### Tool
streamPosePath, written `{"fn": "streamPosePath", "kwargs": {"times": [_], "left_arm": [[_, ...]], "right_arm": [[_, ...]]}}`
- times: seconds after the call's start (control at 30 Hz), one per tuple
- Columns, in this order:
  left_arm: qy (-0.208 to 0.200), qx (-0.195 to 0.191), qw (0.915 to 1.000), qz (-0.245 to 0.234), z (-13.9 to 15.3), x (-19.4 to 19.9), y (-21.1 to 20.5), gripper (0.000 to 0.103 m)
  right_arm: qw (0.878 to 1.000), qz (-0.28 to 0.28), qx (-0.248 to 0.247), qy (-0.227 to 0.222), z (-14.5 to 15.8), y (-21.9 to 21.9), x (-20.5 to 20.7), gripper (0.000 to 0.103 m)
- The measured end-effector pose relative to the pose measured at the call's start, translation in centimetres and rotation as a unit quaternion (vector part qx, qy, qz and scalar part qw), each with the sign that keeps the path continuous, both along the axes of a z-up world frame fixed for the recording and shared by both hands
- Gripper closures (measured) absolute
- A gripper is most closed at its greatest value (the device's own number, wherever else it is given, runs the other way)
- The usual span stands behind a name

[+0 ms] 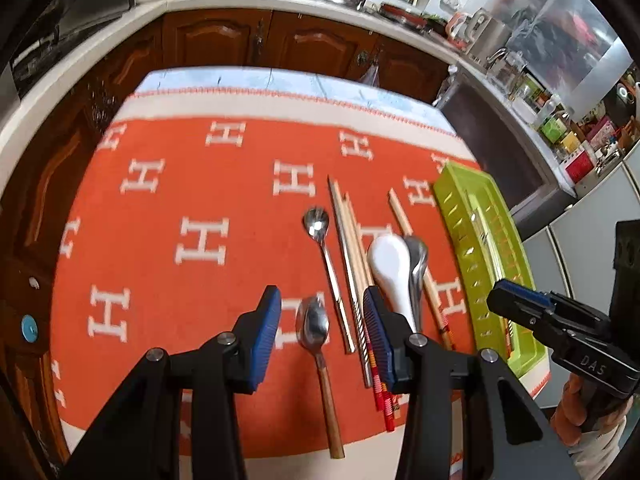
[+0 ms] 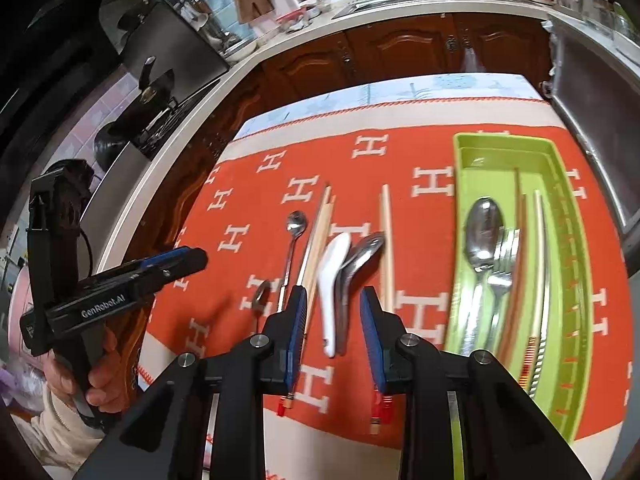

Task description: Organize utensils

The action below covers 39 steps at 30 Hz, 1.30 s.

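The left tongs [image 1: 322,336] stand partly open with nothing gripped, hanging over a wooden-handled spoon [image 1: 318,344] that lies on the orange cloth [image 1: 180,200] near the worktop's near edge; the right tongs [image 2: 334,334] also stand partly open and empty, above a white spoon [image 2: 332,276] and a grey metal spoon [image 2: 358,264] resting against each other. The loose utensils lie in a row on the cloth, their handles toward the near edge: a slim long-handled spoon [image 1: 322,248], a bundle of chopsticks [image 1: 350,264] beside it, the white and grey spoons next, then a single chopstick [image 2: 385,248] nearest the tray. The green tray [image 2: 568,184] sits along the worktop's right edge; in it lie a large spoon [image 2: 482,240], forks [image 2: 504,272] partly on top of it, and chopsticks [image 2: 538,264] along its right side. A person's hand [image 2: 98,368] grasps the left tool's handle beyond the cloth's left edge.
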State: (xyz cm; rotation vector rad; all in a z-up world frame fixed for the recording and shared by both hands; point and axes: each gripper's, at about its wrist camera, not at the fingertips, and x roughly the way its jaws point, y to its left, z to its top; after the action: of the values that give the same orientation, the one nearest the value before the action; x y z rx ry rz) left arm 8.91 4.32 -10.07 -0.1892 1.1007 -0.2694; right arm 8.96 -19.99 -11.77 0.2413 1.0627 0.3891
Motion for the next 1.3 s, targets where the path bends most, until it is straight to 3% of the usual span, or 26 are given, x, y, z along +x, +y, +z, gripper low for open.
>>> {"fn": "streamPosePath", "kwargs": {"times": [0.2, 0.4, 0.57, 0.77, 1.3], "left_arm": [[0.025, 0.032, 0.9992, 0.006, -4.4, -0.7, -1.4, 0.062], [0.019, 0.057, 0.9980, 0.019, -6.8, -0.7, -2.7, 0.063], [0.002, 0.089, 0.9957, 0.024, -6.9, -0.7, -3.4, 0.094], [0.027, 0.026, 0.9988, 0.033, -7.0, -0.6, -1.2, 0.101], [0.008, -0.032, 0.9950, 0.094, -4.0, 0.7, 5.6, 0.101]], "right_arm": [[1.000, 0.017, -0.009, 0.015, -1.9, 2.7, -0.5, 0.076], [0.999, 0.029, -0.025, 0.026, -3.7, 3.7, -0.6, 0.077], [0.999, 0.030, -0.024, 0.028, -4.3, 3.7, -0.6, 0.077], [0.999, 0.032, -0.016, 0.031, -4.5, 3.5, -0.4, 0.077], [0.998, 0.048, -0.022, 0.017, -5.0, 9.8, 5.8, 0.078]]}}
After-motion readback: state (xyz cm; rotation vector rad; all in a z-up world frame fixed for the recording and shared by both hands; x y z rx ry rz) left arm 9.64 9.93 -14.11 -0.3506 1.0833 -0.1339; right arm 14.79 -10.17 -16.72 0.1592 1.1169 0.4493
